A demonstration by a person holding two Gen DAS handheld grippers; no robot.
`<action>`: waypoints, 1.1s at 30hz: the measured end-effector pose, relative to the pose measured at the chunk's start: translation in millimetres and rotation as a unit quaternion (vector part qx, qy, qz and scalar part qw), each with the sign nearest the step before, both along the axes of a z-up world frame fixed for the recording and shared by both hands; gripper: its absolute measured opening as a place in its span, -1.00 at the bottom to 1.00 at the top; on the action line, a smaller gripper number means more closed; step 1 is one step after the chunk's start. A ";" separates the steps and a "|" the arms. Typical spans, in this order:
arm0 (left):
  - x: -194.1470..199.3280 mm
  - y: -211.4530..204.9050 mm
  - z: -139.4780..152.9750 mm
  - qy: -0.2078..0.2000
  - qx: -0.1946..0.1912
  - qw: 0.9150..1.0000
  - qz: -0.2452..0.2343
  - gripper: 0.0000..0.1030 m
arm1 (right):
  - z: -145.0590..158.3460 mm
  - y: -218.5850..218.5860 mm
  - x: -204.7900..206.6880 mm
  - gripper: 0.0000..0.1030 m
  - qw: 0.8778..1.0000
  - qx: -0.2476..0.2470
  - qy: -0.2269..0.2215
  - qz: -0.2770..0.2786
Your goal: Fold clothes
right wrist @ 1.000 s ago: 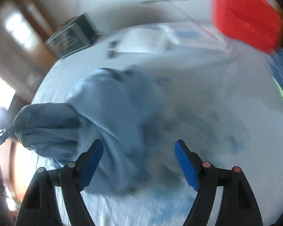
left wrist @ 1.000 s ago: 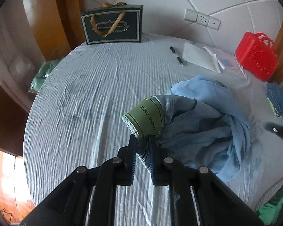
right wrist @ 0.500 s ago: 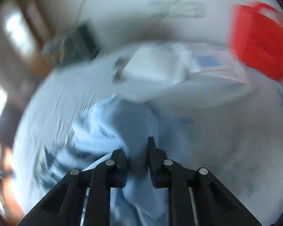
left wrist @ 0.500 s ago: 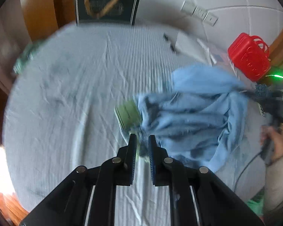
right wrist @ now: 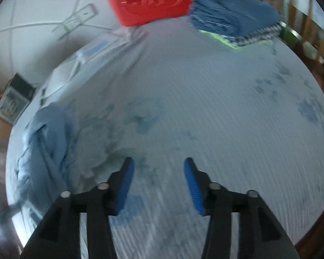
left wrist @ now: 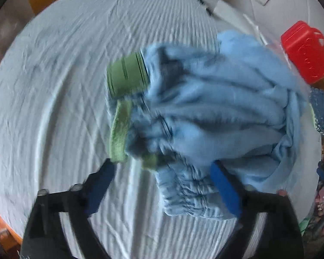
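Lay crumpled at centre right of the left wrist view on the striped surface [left wrist: 54, 86]: blue garment [left wrist: 216, 112], green waistband showing, unfolded, with left hand-held gripper [left wrist: 162, 185] and right hand-held gripper [right wrist: 157, 179] both spread wide, empty, presumably ready for regrasping.

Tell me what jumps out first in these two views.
The crumpled blue garment with green cuffs, heaped on the pale tablecloth ahead of the open left gripper. Then the red basket at the far edge, beside folded blue clothes, beyond the open, empty right gripper.
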State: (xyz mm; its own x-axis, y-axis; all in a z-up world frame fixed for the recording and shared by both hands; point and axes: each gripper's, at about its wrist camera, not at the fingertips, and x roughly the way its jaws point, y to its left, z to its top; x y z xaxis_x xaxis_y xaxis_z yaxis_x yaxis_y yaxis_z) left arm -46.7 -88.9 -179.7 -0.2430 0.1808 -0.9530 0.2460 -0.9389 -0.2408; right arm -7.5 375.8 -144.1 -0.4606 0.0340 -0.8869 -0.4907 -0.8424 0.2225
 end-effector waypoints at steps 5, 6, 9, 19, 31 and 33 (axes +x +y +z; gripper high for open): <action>9.0 38.9 -15.5 -0.015 -0.007 1.000 -0.017 0.55 | -3.0 -38.3 -26.5 0.61 0.998 0.015 0.002 0.058; 7.6 47.6 -15.3 -0.011 -0.029 0.999 -0.032 0.54 | -3.8 -47.6 -33.8 0.61 0.997 0.009 0.004 0.077; 4.6 58.5 -9.1 0.000 -0.065 0.997 -0.049 -0.25 | -2.4 -69.0 -46.5 0.61 0.992 0.001 0.015 0.126; 27.8 8.7 94.1 0.105 -0.116 0.988 -0.012 -0.56 | 32.5 -209.3 -163.1 0.48 0.933 0.082 0.050 0.347; 21.1 4.0 62.0 0.068 -0.081 0.994 0.000 -0.56 | -56.4 -327.6 -267.7 0.52 0.854 0.204 -0.043 0.477; 15.9 -5.5 68.4 0.075 -0.087 0.993 0.009 -0.56 | -52.3 -314.3 -278.6 -0.66 0.872 0.202 -0.043 0.443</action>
State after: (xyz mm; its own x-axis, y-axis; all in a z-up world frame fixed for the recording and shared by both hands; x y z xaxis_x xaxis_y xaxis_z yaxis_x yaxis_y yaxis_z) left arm -30.8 -94.4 -111.3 -0.3860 0.0106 -0.9224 0.2373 -0.9651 -0.1105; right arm -286.1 61.5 -196.3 -0.3969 0.0166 -0.9177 0.3931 -0.9004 -0.1863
